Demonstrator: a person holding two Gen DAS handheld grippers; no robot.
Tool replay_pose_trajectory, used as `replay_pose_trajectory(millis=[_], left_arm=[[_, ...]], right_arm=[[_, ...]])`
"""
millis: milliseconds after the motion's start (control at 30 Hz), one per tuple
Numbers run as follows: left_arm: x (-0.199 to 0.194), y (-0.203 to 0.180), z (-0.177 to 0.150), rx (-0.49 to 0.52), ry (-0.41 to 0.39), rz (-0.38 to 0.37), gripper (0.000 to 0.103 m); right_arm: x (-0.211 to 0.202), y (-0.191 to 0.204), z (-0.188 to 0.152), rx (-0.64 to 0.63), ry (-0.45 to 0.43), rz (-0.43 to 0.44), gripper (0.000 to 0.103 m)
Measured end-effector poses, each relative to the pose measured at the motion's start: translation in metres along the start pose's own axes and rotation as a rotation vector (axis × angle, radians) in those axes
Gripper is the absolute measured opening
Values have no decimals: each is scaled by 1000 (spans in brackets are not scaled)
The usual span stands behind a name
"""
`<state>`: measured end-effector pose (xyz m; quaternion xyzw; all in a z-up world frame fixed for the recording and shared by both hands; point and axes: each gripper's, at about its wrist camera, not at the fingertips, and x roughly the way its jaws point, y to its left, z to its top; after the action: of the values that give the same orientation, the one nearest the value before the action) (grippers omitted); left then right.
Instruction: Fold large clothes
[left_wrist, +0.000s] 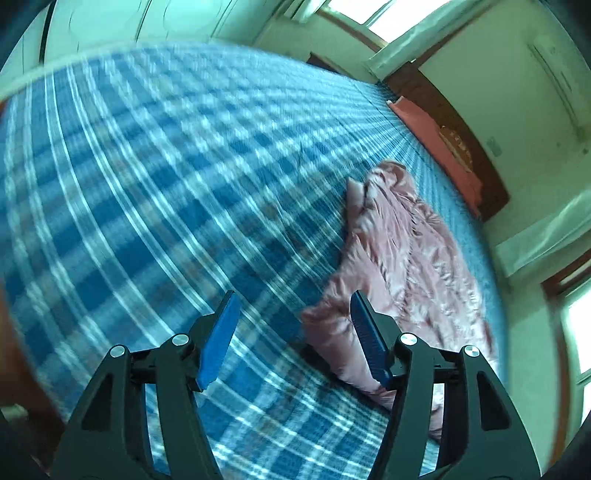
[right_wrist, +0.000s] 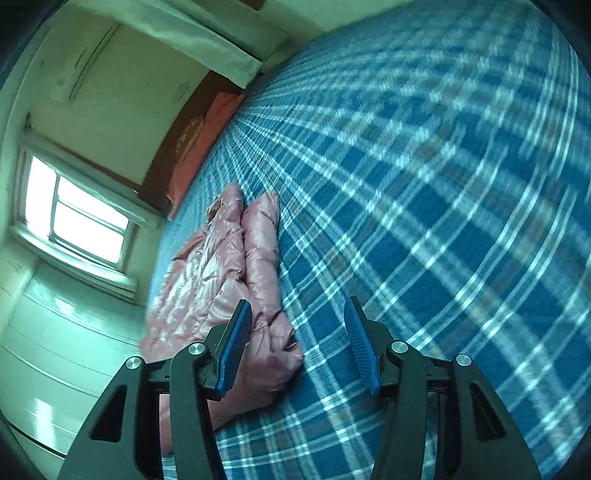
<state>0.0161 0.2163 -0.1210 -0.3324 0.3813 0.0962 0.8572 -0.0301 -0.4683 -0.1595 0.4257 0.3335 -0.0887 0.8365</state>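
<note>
While the pink padded jacket (left_wrist: 399, 251) appears doubled lengthwise into a long bundle, one half laid over the other, further folds across its length are judged to remain. It is seen lying near one long edge of the bed (left_wrist: 155, 192), which is covered in blue plaid, its far end toward the headboard (left_wrist: 461, 147). The left gripper (left_wrist: 293, 339) and the right gripper (right_wrist: 293, 347) are shown with jaws parted and nothing between them, above the jacket's near end. A window (right_wrist: 77, 218) is visible beyond.
</note>
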Motion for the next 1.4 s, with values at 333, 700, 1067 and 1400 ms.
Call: replay_pose_trajectory(millis=[333, 700, 1067, 1400], left_arm=[[-25, -82, -10, 419, -177, 162, 62], [28, -186, -46, 676, -142, 160, 62], [111, -197, -72, 760, -5, 257, 62], [86, -227, -46, 766, -74, 204, 59]], right_arm=[[-8, 97, -13, -401, -43, -205, 52], [61, 213, -67, -737, 67, -175, 52], [143, 225, -105, -854, 186, -250, 53], [135, 268, -72, -836, 148, -201, 52]])
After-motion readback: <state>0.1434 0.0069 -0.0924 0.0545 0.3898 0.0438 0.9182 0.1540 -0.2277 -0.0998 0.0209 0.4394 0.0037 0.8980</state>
